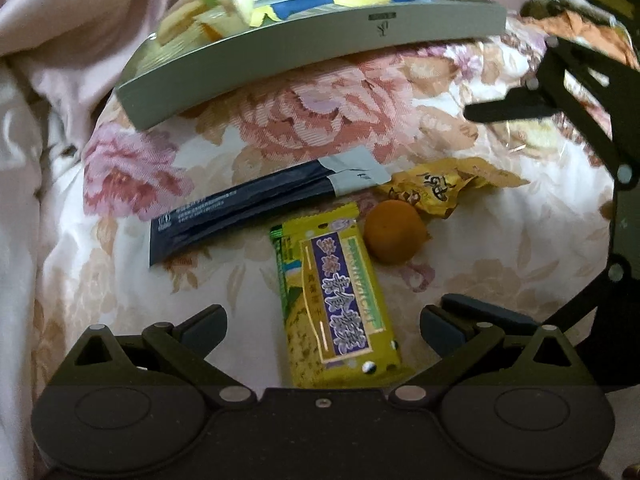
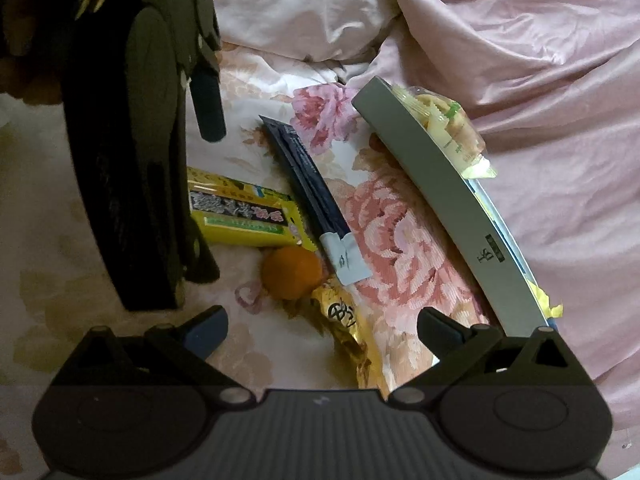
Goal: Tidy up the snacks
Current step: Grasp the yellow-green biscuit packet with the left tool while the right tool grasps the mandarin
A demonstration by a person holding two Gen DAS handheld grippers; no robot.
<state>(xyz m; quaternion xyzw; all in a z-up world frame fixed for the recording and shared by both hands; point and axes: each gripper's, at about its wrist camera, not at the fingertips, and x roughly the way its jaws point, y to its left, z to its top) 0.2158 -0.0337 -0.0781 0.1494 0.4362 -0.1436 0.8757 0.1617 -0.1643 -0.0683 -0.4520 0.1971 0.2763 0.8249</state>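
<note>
A yellow snack bar lies on the floral bedspread between the open jaws of my left gripper. Beside it lie a small orange fruit, a dark blue sachet and a gold wrapper. A grey tray at the back holds several snack packets. My right gripper is open over the gold wrapper, with the orange fruit, the snack bar, the sachet and the tray ahead. It also shows in the left wrist view.
A pink quilt is bunched behind and to the side of the tray. The left gripper's body stands tall at the left of the right wrist view. Clutter lies at the far right of the bed.
</note>
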